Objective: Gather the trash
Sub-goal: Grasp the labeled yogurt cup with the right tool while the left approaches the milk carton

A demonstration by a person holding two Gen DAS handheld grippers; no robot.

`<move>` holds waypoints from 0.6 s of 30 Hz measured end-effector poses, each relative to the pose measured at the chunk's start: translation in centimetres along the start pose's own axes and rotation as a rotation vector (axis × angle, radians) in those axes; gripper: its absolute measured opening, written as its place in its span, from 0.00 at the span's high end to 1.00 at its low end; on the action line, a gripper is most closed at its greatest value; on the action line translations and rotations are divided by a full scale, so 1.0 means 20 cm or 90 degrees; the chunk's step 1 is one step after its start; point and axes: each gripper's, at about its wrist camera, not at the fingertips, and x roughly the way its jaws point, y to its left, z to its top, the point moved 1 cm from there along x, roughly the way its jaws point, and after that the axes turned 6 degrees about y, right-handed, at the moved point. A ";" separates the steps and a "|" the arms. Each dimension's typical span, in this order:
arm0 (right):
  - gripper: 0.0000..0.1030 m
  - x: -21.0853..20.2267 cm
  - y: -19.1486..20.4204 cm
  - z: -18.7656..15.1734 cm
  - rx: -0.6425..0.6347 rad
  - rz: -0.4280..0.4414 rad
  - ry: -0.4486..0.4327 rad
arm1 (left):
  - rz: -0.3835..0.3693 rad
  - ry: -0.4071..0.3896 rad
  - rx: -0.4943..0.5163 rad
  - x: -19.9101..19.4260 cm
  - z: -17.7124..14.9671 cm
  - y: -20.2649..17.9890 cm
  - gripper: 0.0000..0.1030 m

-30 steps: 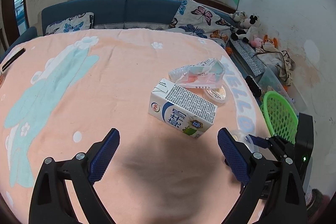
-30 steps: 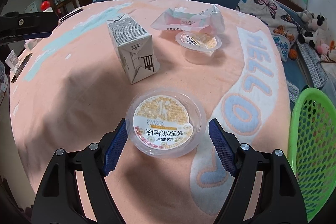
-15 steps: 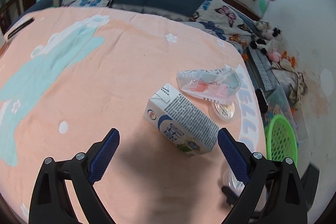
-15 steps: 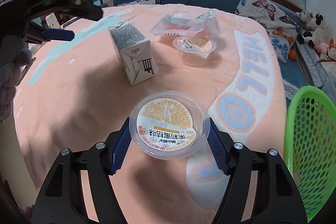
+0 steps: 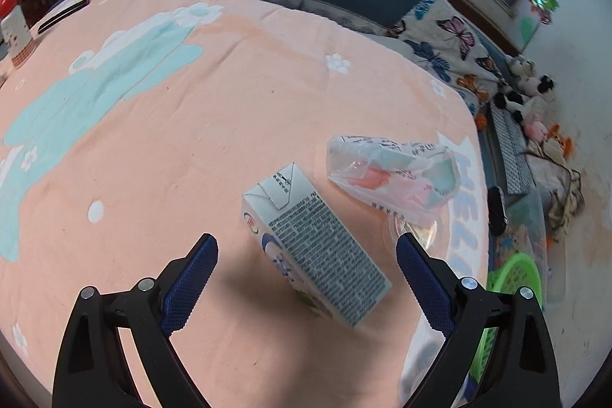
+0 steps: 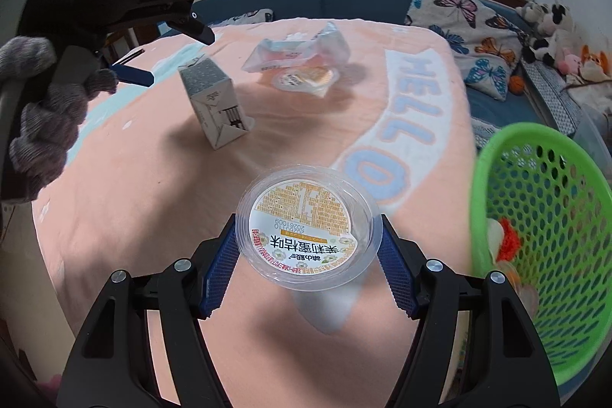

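On the counter: a peach "HELLO" cloth carries the litter; a milk carton stands near the middle, with a crumpled plastic wrapper beyond it lying partly over a second jelly cup.
Right gripper: its fingers have just been closing and now clamp a sealed jelly cup by opposite sides of the rim, lid up, probably so it stays level.
Basket: a green mesh basket sits just right of the held cup, off the counter's edge, some rubbish already inside; the likely drop point.
Left gripper: fingers spread wide, gripping nothing, angled down over the carton, which lies between them untouched; I judge it the next pickup.
Hand: a grey-gloved hand holds the left tool.
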 end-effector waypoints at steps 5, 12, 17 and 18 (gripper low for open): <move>0.33 -0.02 -0.07 -0.04 0.020 -0.004 0.000 | 0.017 0.023 -0.044 0.08 0.02 0.00 0.11; 0.33 -0.03 -0.11 -0.07 0.032 -0.006 0.003 | 0.040 0.028 -0.076 0.14 0.03 -0.02 0.11; 0.33 -0.02 -0.12 -0.09 0.040 -0.001 0.006 | 0.049 0.039 -0.109 0.18 0.02 -0.02 0.13; 0.33 -0.02 -0.12 -0.10 0.040 0.000 0.006 | 0.052 0.038 -0.116 0.19 0.02 -0.01 0.15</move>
